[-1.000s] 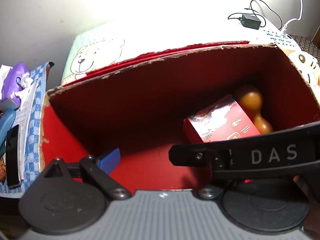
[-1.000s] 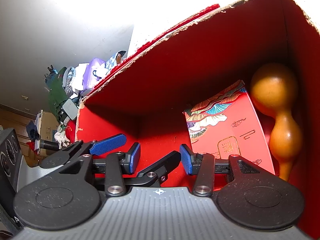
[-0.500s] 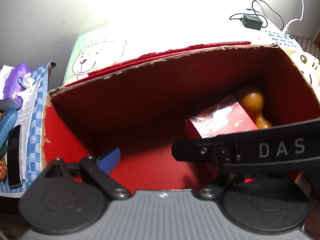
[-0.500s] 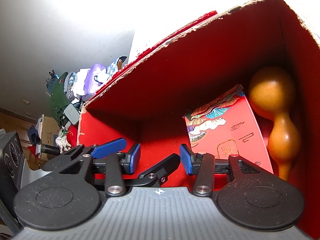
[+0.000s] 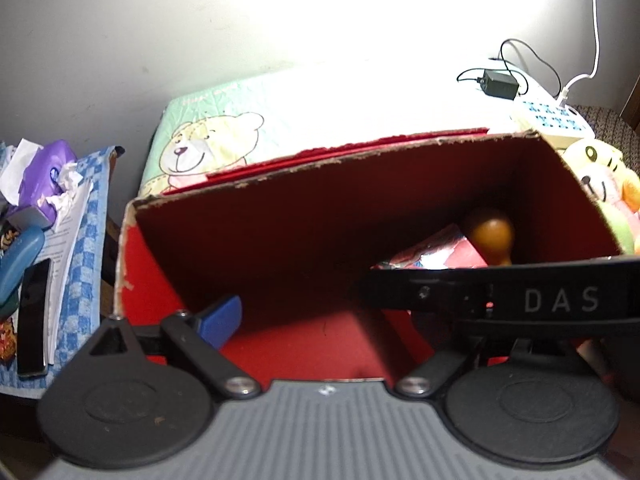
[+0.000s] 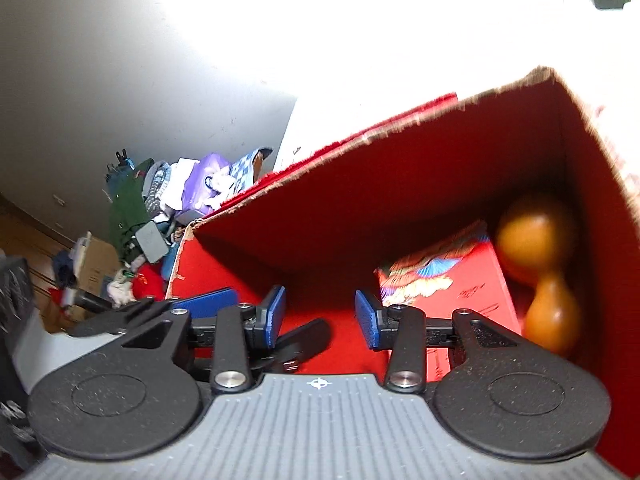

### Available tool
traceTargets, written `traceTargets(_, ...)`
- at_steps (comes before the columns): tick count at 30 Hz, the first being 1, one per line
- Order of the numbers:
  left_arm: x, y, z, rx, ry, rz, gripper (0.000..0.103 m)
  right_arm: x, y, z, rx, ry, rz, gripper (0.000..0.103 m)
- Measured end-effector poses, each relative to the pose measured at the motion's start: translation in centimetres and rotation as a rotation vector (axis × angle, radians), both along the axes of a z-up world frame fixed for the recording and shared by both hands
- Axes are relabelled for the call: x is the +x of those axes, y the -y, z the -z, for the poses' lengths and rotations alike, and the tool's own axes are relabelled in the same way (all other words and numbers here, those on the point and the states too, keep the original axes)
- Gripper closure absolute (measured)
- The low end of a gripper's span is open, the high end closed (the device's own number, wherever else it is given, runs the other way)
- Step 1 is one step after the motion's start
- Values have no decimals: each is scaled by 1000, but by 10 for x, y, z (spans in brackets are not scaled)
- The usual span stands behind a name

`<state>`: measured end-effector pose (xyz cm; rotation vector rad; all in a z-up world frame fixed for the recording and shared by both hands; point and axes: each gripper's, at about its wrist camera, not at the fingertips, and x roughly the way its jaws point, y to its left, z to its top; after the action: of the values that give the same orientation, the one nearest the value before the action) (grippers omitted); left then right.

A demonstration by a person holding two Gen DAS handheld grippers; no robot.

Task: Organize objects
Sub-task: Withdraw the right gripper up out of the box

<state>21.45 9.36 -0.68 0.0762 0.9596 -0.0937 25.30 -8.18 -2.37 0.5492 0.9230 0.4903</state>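
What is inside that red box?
The box holds a red patterned packet and an orange gourd, side by side at one end. The gourd's lower tip and the floor under both are hidden; the rest of the floor looks bare.

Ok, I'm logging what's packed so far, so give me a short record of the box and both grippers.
box: red cardboard, open top
inside: gourd in the end corner, red packet beside it
right gripper: fingers open, just been closing, nothing between them
left gripper: fingers open, empty, pointing into the box
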Motion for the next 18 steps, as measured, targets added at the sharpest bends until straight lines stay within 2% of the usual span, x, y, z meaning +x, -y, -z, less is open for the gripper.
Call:
traceTargets(4, -18, -8, -19, -16, 50, -12, 11, -11, 7, -14, -37, 90, 9, 63)
traceTargets(7, -33, -18, -34, -68, 84, -36, 11, -21, 15, -24, -37, 158, 27, 63)
traceTargets(11, -57, -28, -51, -133, 135, -60, 9, -42, 14, -40, -132, 314, 42, 63)
traceTargets(13, -67, -29, -58, -135, 158, -70, 9, -52, 14, -45, -156, 372, 33, 58)
traceTargets(15, -78, -29, -63, -138, 172, -80, 9, -58, 16, -48, -134, 389, 21, 54)
traceTargets(18, -94, -30, -67, -149, 192, -94, 9, -64, 25, -51, -76, 377, 20, 54)
